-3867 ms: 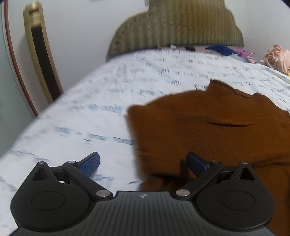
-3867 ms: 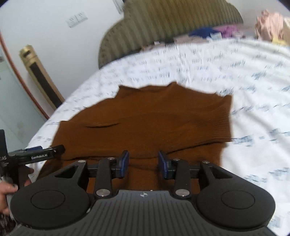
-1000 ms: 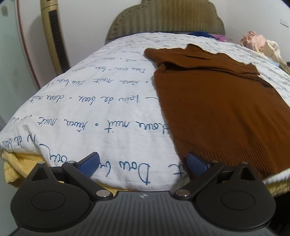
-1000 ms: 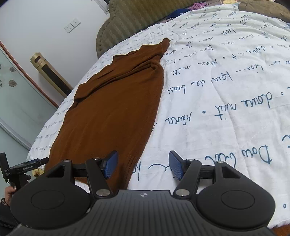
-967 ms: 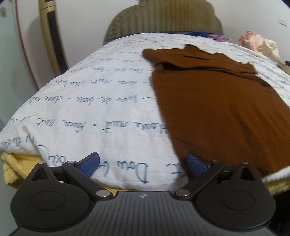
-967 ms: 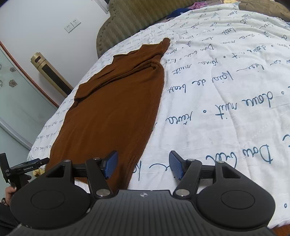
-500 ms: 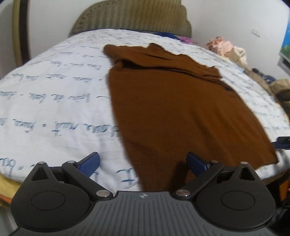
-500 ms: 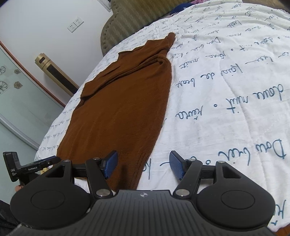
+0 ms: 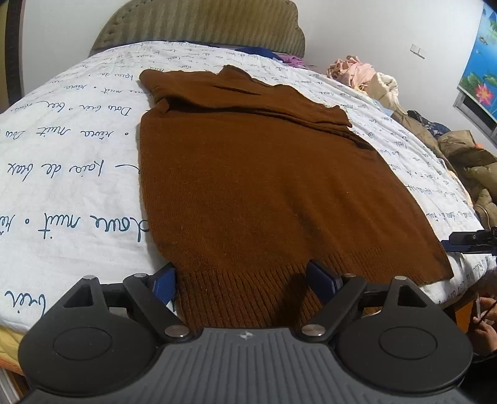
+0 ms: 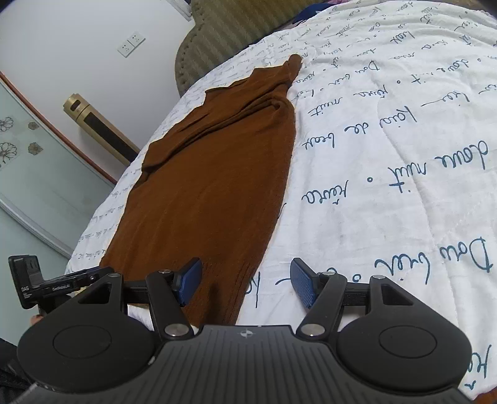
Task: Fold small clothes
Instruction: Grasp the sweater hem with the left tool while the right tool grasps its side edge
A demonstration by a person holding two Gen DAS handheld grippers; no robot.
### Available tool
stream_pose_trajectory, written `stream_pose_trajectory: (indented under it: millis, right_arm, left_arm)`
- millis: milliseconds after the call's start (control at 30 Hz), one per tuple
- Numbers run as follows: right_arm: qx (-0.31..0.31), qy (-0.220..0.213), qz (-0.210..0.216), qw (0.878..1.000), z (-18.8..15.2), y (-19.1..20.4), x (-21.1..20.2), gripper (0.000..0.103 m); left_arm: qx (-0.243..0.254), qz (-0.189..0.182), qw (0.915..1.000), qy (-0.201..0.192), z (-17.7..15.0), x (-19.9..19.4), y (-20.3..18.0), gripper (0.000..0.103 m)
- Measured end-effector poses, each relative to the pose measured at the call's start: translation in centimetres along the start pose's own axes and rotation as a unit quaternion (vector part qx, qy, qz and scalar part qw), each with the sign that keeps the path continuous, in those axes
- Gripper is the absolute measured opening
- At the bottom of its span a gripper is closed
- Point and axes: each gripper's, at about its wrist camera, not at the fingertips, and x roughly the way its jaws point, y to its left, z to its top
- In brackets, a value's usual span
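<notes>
A brown knit sweater [image 9: 257,174] lies flat on the white quilt [image 9: 68,174], its sleeves folded across the chest at the far end. My left gripper [image 9: 242,282] is at the near ribbed hem [image 9: 242,292], by its left corner. Its jaws are closing with the hem between them, and the blue pads [image 9: 164,284] do not pinch it. In the right wrist view the sweater [image 10: 214,174] runs away from me. My right gripper [image 10: 245,282] stands open over the hem's right corner. Each gripper shows in the other's view: the right gripper [image 9: 466,241] and the left gripper [image 10: 62,281].
An olive padded headboard [image 9: 198,25] closes the far end of the bed. Loose clothes [image 9: 363,74] and jackets [image 9: 466,155] pile up along the right side. A gold tower unit [image 10: 99,127] and a glass door [image 10: 34,174] stand to the left. A hand [image 9: 484,332] shows at lower right.
The left wrist view has swung right, from the bed's bare left corner onto the sweater's hem, and its jaws now stand narrower. The right gripper has stayed nearly still.
</notes>
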Motion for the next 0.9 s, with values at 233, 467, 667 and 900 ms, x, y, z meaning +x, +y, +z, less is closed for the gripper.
stream_pose_trajectory:
  millis: [233,467,667,900]
  right_arm:
    - [0.012,0.009,0.031,0.999,-0.3,-0.2,0.1,0.064]
    - [0.034,0.045,0.084,0.995,-0.9,0.0,2.0,0.039]
    - [0.034,0.056,0.086,0.994,-1.3,0.6,3.2,0.013]
    - [0.000,0.032,0.087,0.996,0.1,2.1,1.4,0.013]
  left_arm:
    - [-0.035,-0.010,0.9993,-0.006,-0.4,-0.6,1.1,0.086]
    - [-0.011,-0.003,0.9999,-0.006,-0.6,-0.6,0.5,0.078]
    - [-0.025,0.017,0.9995,-0.008,-0.4,-0.6,1.1,0.044]
    - [-0.074,0.010,0.9972,-0.009,-0.2,-1.0,3.0,0.023]
